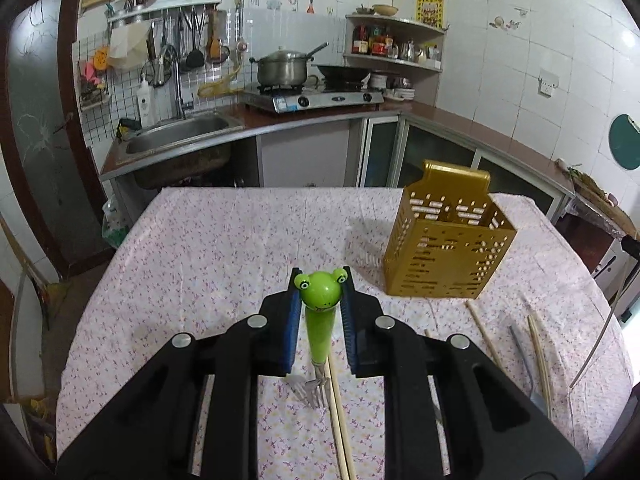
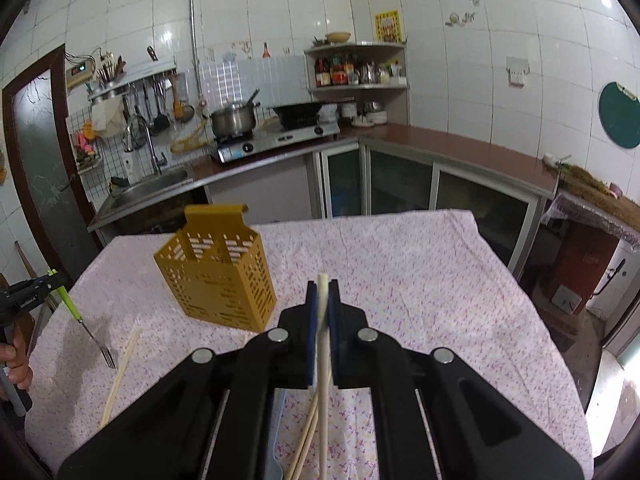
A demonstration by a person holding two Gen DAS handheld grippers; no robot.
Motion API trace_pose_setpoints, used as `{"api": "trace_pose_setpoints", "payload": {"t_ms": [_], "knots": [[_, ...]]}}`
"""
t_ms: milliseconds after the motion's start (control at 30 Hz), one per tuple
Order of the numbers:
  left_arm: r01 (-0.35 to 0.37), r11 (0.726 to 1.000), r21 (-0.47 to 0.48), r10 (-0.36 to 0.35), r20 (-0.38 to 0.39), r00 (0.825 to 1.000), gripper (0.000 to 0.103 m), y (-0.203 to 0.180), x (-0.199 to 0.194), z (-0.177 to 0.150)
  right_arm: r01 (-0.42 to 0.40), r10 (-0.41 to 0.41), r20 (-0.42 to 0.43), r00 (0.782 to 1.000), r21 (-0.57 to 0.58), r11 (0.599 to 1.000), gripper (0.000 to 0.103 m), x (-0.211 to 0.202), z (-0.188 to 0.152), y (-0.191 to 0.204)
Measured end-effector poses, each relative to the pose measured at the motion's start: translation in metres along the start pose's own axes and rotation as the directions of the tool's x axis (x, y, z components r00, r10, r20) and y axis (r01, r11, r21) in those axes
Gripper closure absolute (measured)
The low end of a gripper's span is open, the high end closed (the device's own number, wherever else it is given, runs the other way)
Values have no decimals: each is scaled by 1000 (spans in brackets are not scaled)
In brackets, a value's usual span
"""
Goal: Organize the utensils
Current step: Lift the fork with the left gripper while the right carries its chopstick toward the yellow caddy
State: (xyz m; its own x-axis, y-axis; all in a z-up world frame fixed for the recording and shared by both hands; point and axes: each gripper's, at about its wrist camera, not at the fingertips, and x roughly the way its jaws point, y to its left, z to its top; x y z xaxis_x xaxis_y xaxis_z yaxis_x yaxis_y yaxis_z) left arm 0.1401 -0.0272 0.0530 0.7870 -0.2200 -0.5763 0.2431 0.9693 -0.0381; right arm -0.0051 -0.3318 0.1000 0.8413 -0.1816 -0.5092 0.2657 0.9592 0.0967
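Observation:
My left gripper (image 1: 321,280) is shut on a green frog-handled fork (image 1: 320,312), held above the table with its tines (image 1: 314,392) pointing back toward the camera. The fork also shows in the right wrist view (image 2: 76,312) at the far left. My right gripper (image 2: 323,292) is shut on a pale chopstick (image 2: 322,344), its end sticking up between the pads. A gold perforated utensil holder (image 1: 448,240) stands upright ahead and right of the left gripper; in the right wrist view the holder (image 2: 220,272) is ahead and left.
Loose chopsticks (image 1: 340,420) lie on the floral tablecloth (image 1: 224,248), with more chopsticks (image 1: 486,336) and a grey utensil (image 1: 524,360) at the right. One chopstick (image 2: 120,372) lies left of the right gripper. A kitchen counter, sink and stove stand beyond the table.

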Motion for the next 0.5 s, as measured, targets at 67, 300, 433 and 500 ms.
{"api": "trace_pose_setpoints", "payload": {"t_ms": [67,300,433,500], "knots": [[-3,1000,2,3,12,1000,86,-1,-3,4,-3,3,20,1000,-5,1000,98,-6,7,0],[-5,1000,15,4,52,999,86,-6,-14,22,-13,16,81,997,-39,999,98,-22,30,12],[2,1000,26,-4,78,997,86,-11,-21,32,-24,30,109,994,-59,998,98,-25,45,20],[9,999,31,-12,87,996,86,-14,-23,39,-31,39,123,992,-67,997,98,-26,54,24]]}}
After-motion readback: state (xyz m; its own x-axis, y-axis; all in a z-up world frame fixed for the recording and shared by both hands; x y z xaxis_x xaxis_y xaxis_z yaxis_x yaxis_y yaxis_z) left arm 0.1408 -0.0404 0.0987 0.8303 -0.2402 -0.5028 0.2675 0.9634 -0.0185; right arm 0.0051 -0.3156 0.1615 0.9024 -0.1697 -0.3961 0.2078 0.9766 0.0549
